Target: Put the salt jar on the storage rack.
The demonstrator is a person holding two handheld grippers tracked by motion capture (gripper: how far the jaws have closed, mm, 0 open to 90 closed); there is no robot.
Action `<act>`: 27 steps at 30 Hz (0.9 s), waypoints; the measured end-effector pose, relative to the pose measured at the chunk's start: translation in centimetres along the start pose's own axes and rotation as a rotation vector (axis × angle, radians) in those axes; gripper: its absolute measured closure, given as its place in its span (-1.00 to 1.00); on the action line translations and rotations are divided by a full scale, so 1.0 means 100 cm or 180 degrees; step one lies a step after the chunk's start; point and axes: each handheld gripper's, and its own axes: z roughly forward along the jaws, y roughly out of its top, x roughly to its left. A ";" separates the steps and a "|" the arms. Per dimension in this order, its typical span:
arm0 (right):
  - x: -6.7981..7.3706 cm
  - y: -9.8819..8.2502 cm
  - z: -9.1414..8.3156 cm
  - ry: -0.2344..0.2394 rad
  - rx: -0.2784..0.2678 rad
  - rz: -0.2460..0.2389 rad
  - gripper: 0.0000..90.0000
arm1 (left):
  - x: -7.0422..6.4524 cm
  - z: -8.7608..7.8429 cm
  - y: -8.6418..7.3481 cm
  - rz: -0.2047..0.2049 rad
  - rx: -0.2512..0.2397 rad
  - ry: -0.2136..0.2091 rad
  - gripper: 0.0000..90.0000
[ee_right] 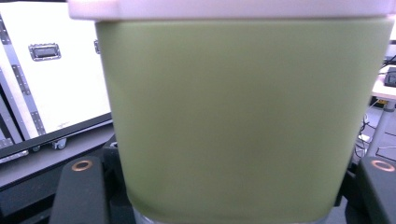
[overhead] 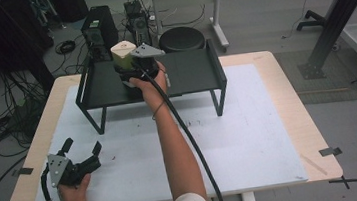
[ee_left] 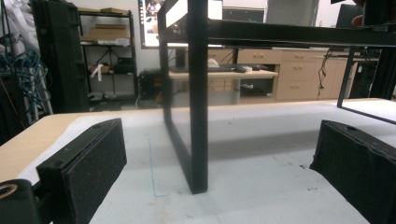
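Note:
A light green container [overhead: 123, 58] with a white lid is upright at the left part of the black shelf's top [overhead: 189, 74]. My right gripper [overhead: 128, 71] is shut on its lower body. In the right gripper view the green wall [ee_right: 243, 116] spans the space between the two black jaws of the right gripper [ee_right: 229, 186]. I cannot tell whether the container rests on the shelf. My left gripper [overhead: 81, 146] lies open on the white mat [overhead: 250, 133] at the front left, with nothing in it. The left gripper [ee_left: 219, 177] faces a shelf leg [ee_left: 198, 116].
The shelf stands on thin black legs at the back of the mat, on a wooden table [overhead: 286, 94]. Behind the table, on the floor, are a computer tower [overhead: 99, 31], a round black stool [overhead: 181, 39] and loose cables [overhead: 12, 113].

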 end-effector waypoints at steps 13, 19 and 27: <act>-0.001 0.003 -0.003 -0.0032 -0.0101 0.0135 -0.60 | 0.000 0.000 0.000 -0.0006 -0.0002 -0.0001 -0.93; -0.003 0.005 -0.006 -0.0035 -0.0109 0.0212 -0.78 | 0.000 0.000 0.000 -0.0006 -0.0001 0.0000 -0.93; -0.002 0.011 -0.015 -0.0082 -0.0101 0.0191 -0.96 | 0.000 0.000 0.000 -0.0004 0.0004 -0.0001 -0.93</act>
